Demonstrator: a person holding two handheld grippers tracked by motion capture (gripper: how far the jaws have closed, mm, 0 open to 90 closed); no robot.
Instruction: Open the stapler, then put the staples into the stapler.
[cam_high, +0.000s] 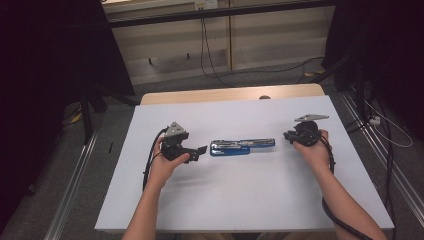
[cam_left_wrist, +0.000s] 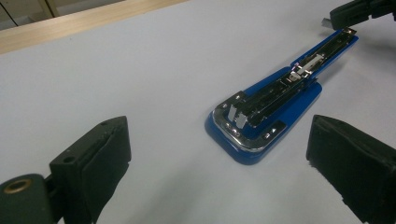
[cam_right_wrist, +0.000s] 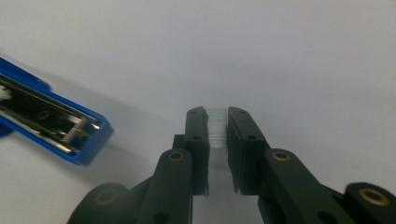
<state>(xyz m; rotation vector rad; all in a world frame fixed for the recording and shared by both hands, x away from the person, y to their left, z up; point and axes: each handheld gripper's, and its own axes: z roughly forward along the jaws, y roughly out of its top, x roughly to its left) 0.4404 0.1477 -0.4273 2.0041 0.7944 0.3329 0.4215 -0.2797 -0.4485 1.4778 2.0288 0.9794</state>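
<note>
Nearest, the left claw (cam_high: 202, 149) stands wide, jaws well apart, pointing toward 3 o'clock at the broad end of the opened blue stapler (cam_high: 242, 146). The stapler lies mid-desk, its long axis running 9 to 3 o'clock, staple channel facing up. At its narrow end, just beside it, the right claw (cam_right_wrist: 216, 122) is pinched narrow on a strip of staples (cam_right_wrist: 216, 130). Judged from this, the strip must travel toward 9 o'clock into the channel. The white desk (cam_high: 250, 200) is bare all round, edges well apart.

Black hand-held gripper (cam_high: 201, 150) – grey plate, brass screws, trailing cable
</note>
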